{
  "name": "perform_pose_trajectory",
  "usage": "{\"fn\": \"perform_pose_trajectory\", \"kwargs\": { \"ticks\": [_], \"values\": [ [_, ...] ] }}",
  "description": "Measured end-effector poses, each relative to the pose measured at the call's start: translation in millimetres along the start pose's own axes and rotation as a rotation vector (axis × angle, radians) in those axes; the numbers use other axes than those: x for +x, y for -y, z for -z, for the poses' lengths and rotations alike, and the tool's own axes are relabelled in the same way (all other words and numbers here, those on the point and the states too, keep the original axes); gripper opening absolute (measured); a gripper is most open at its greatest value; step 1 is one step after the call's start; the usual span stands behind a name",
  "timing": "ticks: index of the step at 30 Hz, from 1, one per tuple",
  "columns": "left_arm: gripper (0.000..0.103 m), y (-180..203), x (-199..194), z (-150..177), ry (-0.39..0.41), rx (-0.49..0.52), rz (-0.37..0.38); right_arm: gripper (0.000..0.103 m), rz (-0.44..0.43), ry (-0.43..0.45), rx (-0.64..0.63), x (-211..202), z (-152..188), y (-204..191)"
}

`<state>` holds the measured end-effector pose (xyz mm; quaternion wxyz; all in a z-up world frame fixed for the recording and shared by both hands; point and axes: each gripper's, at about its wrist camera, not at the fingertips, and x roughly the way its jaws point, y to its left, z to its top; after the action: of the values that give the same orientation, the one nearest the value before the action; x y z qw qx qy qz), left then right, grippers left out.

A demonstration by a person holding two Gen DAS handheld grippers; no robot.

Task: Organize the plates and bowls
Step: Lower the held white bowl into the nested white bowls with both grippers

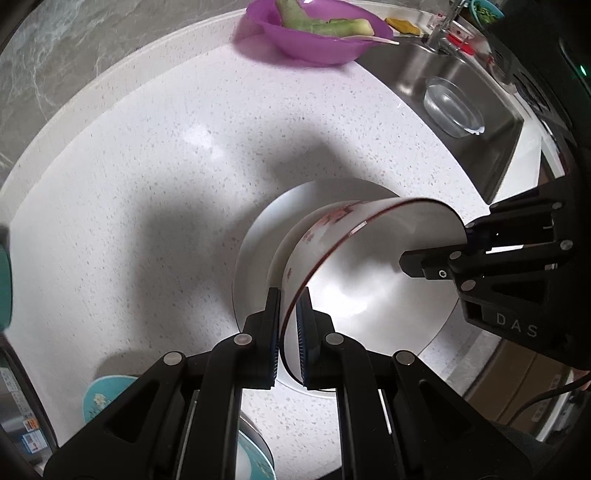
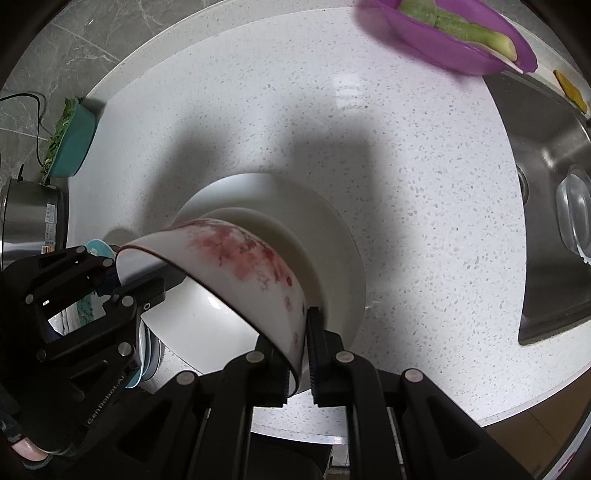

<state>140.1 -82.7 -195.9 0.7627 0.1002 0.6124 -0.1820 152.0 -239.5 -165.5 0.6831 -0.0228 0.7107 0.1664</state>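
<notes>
Step in hand, as judged: setting the red-flowered bowl (image 2: pixel 240 273) down onto the white plate (image 2: pixel 332 236) on the speckled worktop (image 1: pixel 147 166). The bowl hangs tilted over the plate, its foot toward the plate's centre; whether the foot touches cannot be told.

To do it well: level the rim first, lower both sides together, centre the foot in the plate's well, and let go only once the bowl sits flat. Uneven release would tip it.

Left hand-held gripper (image 1: pixel 290 332): nearly closed, pads clamped across the bowl's rim. Right hand-held gripper (image 2: pixel 308 354): likewise narrow, pinching the opposite rim wall.

Nearby: purple bowl (image 1: pixel 310 33) of peelings, sink (image 1: pixel 461 110).
</notes>
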Motion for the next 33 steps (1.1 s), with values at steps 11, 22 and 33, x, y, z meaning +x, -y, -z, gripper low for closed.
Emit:
{"fn": "perform_pose_trajectory", "kwargs": {
  "ticks": [11, 22, 33],
  "values": [
    [0.009, -11, -1, 8, 0.126, -0.001, 0.009, 0.012, 0.074, 0.052, -0.077, 10, -1, -9],
    [0.009, -20, 1, 10, 0.141, -0.056, 0.055, 0.025, 0.010, 0.071, -0.043, 6, 0, -5],
    [0.010, -30, 1, 16, 0.151, -0.144, 0.122, 0.052, 0.028, 0.082, -0.086, 4, 1, -15]
  ]
}}
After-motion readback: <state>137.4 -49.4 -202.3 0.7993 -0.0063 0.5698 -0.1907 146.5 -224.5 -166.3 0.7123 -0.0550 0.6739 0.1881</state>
